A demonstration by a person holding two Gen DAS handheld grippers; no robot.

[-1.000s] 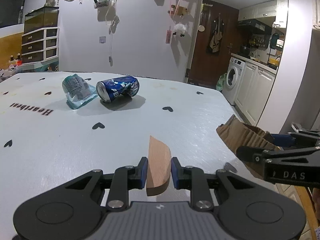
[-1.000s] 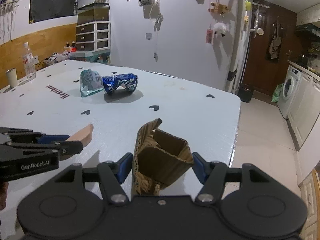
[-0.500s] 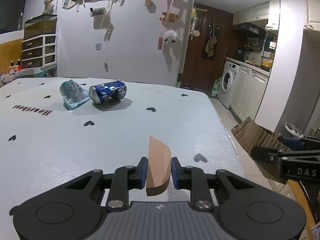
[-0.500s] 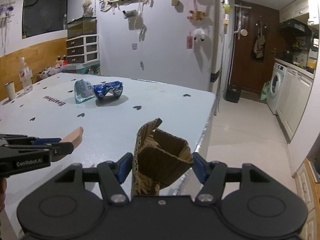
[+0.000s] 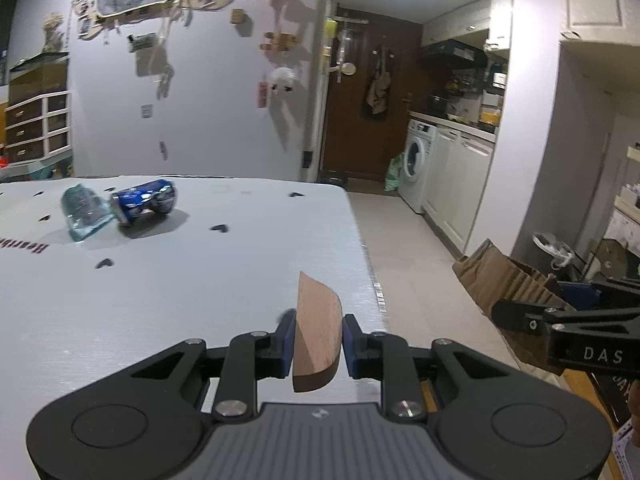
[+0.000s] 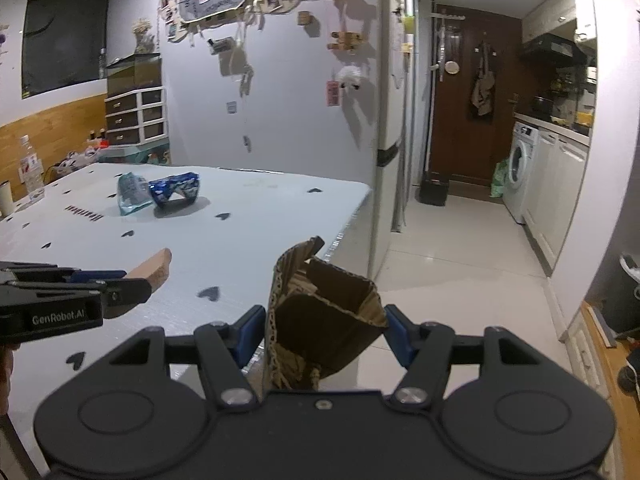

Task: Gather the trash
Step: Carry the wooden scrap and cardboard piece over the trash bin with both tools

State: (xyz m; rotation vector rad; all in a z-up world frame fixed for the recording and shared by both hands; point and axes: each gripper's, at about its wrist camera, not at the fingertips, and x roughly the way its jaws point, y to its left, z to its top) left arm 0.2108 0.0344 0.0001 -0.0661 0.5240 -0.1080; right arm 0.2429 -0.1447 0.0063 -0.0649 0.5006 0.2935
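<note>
My left gripper (image 5: 316, 338) is shut on a flat piece of wood (image 5: 316, 332), held over the table's right edge; the wood also shows in the right wrist view (image 6: 154, 270). My right gripper (image 6: 324, 330) is shut on a crumpled piece of brown cardboard (image 6: 320, 320), held past the table edge over the floor; the cardboard also shows in the left wrist view (image 5: 504, 280). A crushed blue can (image 5: 144, 200) and a crushed clear plastic bottle (image 5: 82, 210) lie side by side far back on the white table (image 5: 180, 280).
A small bin with a white liner (image 5: 554, 248) stands on the floor at the right by the wall. A washing machine (image 5: 418, 164) and white cabinets line the hallway. A water bottle (image 6: 30, 172) and a cup (image 6: 5, 198) stand at the table's far left.
Both grippers have moved back and to the right with their loads, from over the table to its right edge and beyond. The can and bottle have not moved.
</note>
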